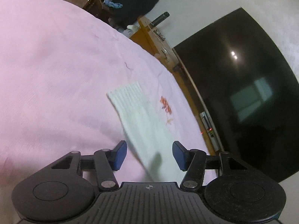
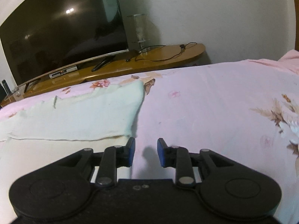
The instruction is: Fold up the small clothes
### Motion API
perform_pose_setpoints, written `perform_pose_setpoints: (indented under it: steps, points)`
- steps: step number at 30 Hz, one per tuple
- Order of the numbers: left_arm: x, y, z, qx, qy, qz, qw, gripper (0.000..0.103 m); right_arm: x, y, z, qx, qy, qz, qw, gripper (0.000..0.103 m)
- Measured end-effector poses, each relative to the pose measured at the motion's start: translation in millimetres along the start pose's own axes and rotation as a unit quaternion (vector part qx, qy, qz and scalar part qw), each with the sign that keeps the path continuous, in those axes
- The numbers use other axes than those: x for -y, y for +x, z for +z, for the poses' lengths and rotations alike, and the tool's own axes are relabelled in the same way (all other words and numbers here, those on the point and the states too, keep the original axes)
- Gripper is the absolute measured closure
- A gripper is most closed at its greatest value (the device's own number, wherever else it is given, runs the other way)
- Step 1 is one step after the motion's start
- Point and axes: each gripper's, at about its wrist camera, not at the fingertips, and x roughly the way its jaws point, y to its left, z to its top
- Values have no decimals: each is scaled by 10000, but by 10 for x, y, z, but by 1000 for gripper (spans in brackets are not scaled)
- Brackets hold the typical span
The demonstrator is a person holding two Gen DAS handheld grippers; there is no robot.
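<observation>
**Left wrist view: white cloth on the bed**

We see our left gripper (image 1: 149, 155), jaws wide and empty, over a white ribbed cloth (image 1: 142, 119) on the pink bedsheet (image 1: 56, 74). Our right gripper (image 2: 146, 153), jaws narrowly parted and empty, sits just beside its corner. At 1 o'clock stand a television (image 1: 243, 93) and wooden stand (image 2: 149, 61).

pink bedsheet (image 2: 214, 100), television (image 2: 61, 28), perhaps lamp (image 2: 139, 33)
</observation>
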Motion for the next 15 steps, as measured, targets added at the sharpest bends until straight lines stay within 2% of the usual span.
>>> perform_pose_setpoints:
  steps: [3,5,6,7,8,9,13,15]
  points:
    - [42,87,69,-40,45,35,10000,47,-75,-38,18,41,20,89,9999,76]
    - [112,118,82,-72,296,153,9994,48,-100,-49,50,100,60,135,9998,76]
    - [195,157,63,-106,619,300,9976,55,-98,-53,68,130,81,152,9998,76]
    - [301,180,28,-118,946,537,9940,81,-95,-59,80,145,93,158,9997,76]
    - [367,206,12,-195,1145,677,9909,96,-91,-46,98,142,93,152,9997,76]
    - [405,205,-19,-266,1230,662,9898,101,-87,-34,112,138,92,136,9998,76]
    - [709,-4,-306,52,1932,311,9807,101,-89,91,191,168,40,-15,9998,76]
    - [951,-42,-544,78,2361,120,9716,101,-92,221,265,163,56,-131,9998,76]
